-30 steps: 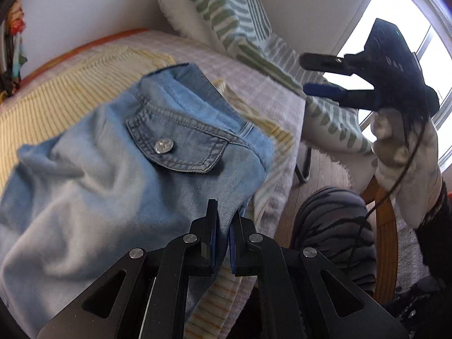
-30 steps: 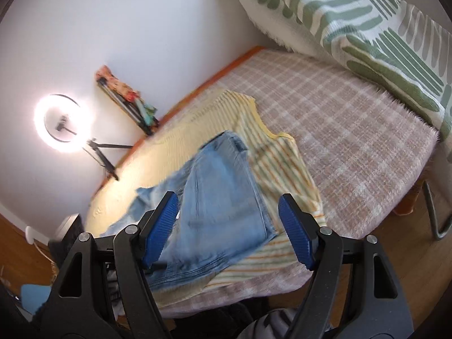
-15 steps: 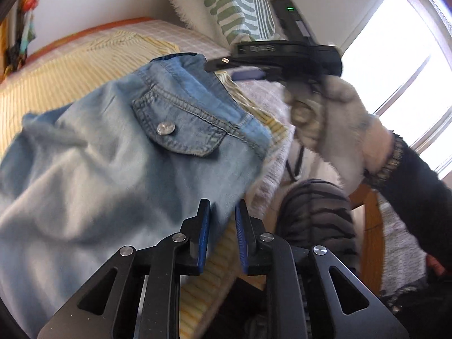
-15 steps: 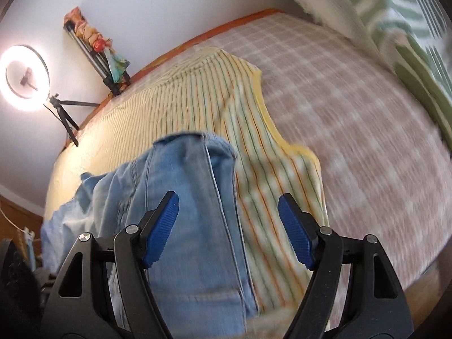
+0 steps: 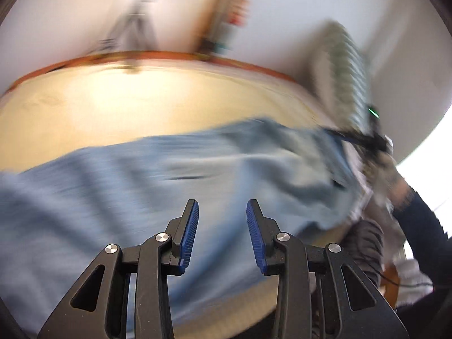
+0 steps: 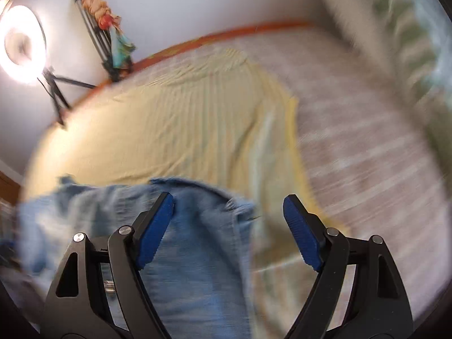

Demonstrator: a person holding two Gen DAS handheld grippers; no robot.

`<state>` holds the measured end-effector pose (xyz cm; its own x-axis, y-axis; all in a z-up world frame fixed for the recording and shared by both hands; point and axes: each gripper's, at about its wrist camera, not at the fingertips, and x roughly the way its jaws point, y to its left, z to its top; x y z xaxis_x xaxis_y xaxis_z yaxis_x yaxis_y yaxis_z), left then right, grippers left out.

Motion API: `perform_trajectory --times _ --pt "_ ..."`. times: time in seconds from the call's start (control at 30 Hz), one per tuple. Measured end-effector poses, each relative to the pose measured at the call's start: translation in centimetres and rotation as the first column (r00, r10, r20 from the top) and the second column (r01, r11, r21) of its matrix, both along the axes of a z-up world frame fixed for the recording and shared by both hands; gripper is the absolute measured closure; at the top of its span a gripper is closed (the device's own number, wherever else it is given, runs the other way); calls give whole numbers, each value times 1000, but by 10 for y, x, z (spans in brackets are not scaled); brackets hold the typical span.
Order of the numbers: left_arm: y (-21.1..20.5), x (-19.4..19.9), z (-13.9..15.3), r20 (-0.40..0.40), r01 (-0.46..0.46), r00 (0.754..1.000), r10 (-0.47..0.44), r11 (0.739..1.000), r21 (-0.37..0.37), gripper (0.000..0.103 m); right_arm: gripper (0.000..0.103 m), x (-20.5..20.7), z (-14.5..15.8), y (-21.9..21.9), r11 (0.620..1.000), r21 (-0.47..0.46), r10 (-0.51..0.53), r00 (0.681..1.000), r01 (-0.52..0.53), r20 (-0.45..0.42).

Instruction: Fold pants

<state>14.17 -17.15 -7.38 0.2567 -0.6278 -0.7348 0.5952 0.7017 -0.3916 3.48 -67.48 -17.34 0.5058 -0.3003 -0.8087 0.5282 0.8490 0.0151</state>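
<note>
Left wrist view: the left gripper (image 5: 222,227), ribbed blue pads just parted with nothing between, hung over soft, blurred denim pants (image 5: 147,180) on the bed (image 5: 113,104).

Right wrist view: the right gripper (image 6: 228,226) gaped wide and empty above the pants' hemmed edge on a striped yellow sheet (image 6: 197,124).

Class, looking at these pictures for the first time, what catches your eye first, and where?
The blue jeans sprawl over the yellow sheet on the bed. A glowing ring light stands by the wall at far left. A green-striped pillow leans at the head of the bed.
</note>
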Motion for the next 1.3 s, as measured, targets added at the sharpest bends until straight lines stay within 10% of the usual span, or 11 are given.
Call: perform_trajectory --times 0.17,0.47,0.63,0.8,1.0,1.3 --pt "83 20 -16 1 -230 973 230 972 40 70 20 17 46 42 978 -181 113 993 -107 25" --pt "200 31 -44 -12 -543 837 547 834 101 69 21 122 17 118 851 95 516 856 -517 42" --pt "240 38 -67 -16 -618 777 629 767 173 69 21 166 -21 132 817 153 564 826 -555 -18" --pt "265 39 -83 -56 -678 722 689 722 142 70 76 180 -43 137 766 266 604 797 -585 11" --pt "271 42 -94 -34 -690 712 701 709 146 70 94 169 -19 155 810 62 585 811 -583 -22" --pt "288 41 -87 -31 -711 693 721 689 137 69 86 178 -24 159 851 21 523 843 -525 -125"
